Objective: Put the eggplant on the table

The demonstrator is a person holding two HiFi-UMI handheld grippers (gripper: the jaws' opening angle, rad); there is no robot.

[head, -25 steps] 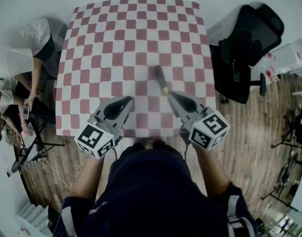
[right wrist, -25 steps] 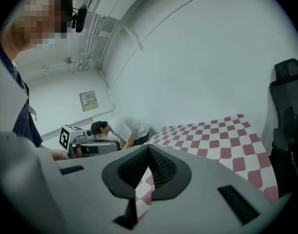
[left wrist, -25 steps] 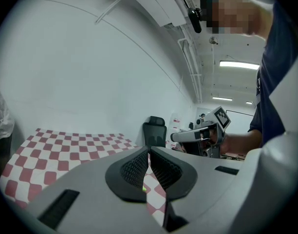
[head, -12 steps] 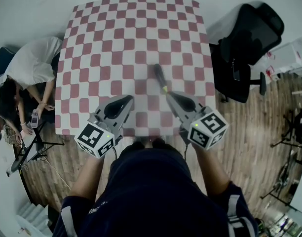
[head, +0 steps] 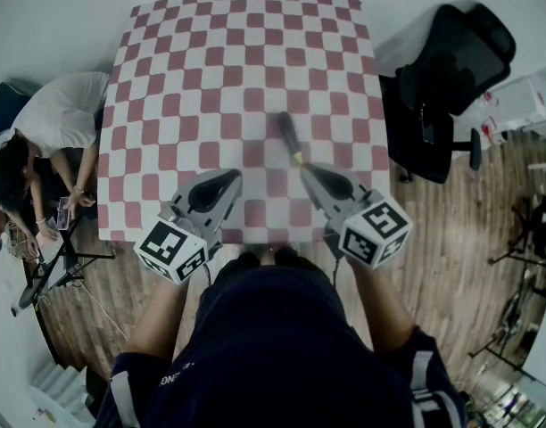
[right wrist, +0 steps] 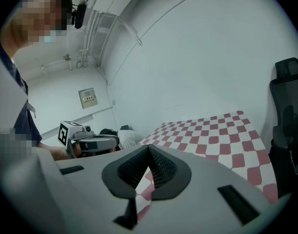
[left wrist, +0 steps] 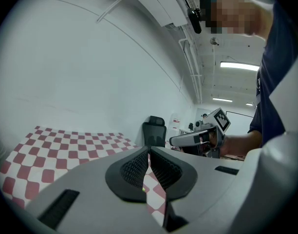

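- On the red-and-white checked table (head: 166, 78), right of centre: eggplant (head: 288, 137), dark and slender, lying lengthwise away from the wearer, yellow-green stem end nearest; flat on the checks, gripped by nothing.
- Just behind that stem end: right gripper (head: 306, 170), aimed along the eggplant; tip very near the stem, possibly touching, though not resolvable from the head view; jaws pressed together, pads meeting, only checked surface showing past them in the right gripper view.
- Beside it, over the near part of the table: left gripper (head: 232, 177), angled slightly inward; jaws likewise closed, pads in contact with nothing between them; clearly apart from the eggplant.
- Right of the table, on the wooden floor (head: 451, 239): black office chair (head: 456, 61), turned toward the table edge.
- Left of the table: seated person in a white shirt (head: 54, 114), bent forward, well apart from both grippers.
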